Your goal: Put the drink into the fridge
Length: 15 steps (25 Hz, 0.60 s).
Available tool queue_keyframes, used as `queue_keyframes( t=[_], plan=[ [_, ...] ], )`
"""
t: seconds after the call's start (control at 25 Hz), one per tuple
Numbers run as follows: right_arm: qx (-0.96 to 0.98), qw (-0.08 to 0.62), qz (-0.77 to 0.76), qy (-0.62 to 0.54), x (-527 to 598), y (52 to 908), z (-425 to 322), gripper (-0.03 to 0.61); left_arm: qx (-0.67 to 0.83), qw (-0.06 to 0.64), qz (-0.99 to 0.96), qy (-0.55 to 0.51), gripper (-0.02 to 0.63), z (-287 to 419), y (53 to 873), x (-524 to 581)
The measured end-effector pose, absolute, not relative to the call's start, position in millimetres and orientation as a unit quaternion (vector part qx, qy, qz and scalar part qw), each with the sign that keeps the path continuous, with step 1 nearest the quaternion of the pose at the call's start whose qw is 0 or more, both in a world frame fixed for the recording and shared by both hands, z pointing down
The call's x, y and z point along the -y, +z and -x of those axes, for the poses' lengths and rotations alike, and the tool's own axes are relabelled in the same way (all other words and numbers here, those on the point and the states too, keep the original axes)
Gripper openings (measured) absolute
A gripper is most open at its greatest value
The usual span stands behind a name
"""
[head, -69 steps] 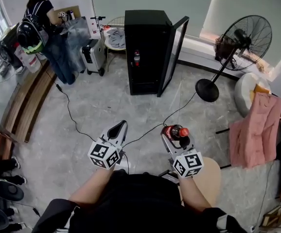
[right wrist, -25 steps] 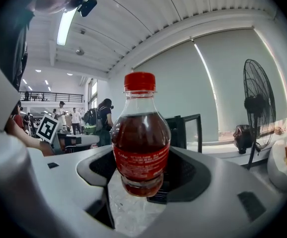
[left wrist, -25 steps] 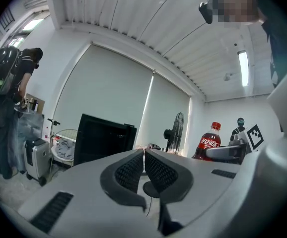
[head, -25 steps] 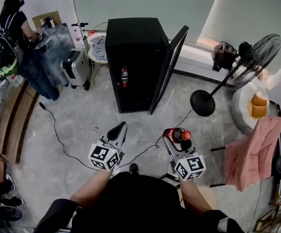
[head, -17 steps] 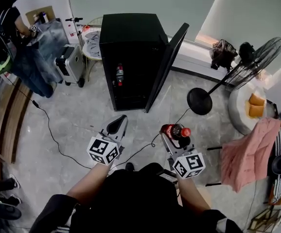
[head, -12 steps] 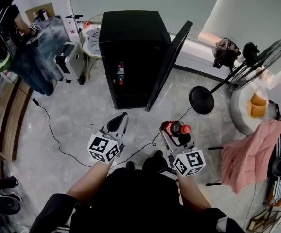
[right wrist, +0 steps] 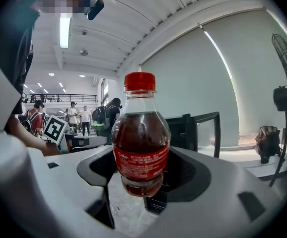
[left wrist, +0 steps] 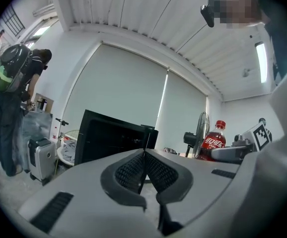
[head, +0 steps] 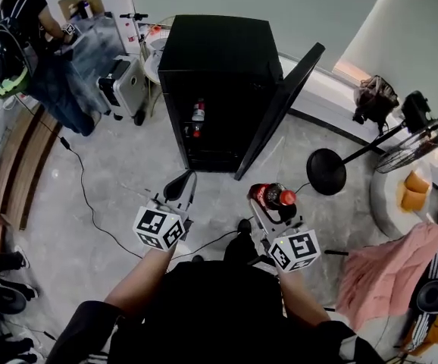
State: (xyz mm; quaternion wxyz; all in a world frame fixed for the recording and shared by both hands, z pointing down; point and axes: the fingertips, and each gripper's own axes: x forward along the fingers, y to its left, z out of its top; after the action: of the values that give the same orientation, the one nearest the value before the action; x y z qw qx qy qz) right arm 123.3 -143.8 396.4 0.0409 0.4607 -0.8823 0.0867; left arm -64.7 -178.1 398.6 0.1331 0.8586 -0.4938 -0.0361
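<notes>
My right gripper (head: 268, 202) is shut on a small cola bottle (head: 271, 196) with a red cap and red label, seen upright between the jaws in the right gripper view (right wrist: 140, 138). The black fridge (head: 217, 89) stands ahead on the floor, its door (head: 280, 109) swung open to the right. Another bottle (head: 197, 115) sits on a shelf inside. My left gripper (head: 178, 184) is shut and empty, its pads pressed together in the left gripper view (left wrist: 144, 170). The cola bottle (left wrist: 212, 142) also shows at the right there.
A standing fan (head: 370, 152) is to the right of the fridge, with its round base (head: 326, 171) on the floor. A silver suitcase (head: 125, 85) and a person with a backpack (head: 22, 44) are at the left. A black cable (head: 80, 188) runs across the floor.
The fridge has come closer and larger in the head view as I walk toward it. Both grippers keep their hold and pose; the bottle stays in the right one.
</notes>
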Motion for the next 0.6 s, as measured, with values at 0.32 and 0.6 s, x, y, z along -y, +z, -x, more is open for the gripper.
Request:
queue_keyframes(
  t=[0.32,0.6],
  plan=[
    [0.906,0.053,-0.413,0.079,218,405,-146,0.305,0.550,0.124,-0.826,-0.012,0.015,45,407,220],
    [0.927,0.059,-0.361,0.085,276,415,-152,0.305,0.607,0.110,-0.787,-0.010,0.015,32,401,247]
  ],
)
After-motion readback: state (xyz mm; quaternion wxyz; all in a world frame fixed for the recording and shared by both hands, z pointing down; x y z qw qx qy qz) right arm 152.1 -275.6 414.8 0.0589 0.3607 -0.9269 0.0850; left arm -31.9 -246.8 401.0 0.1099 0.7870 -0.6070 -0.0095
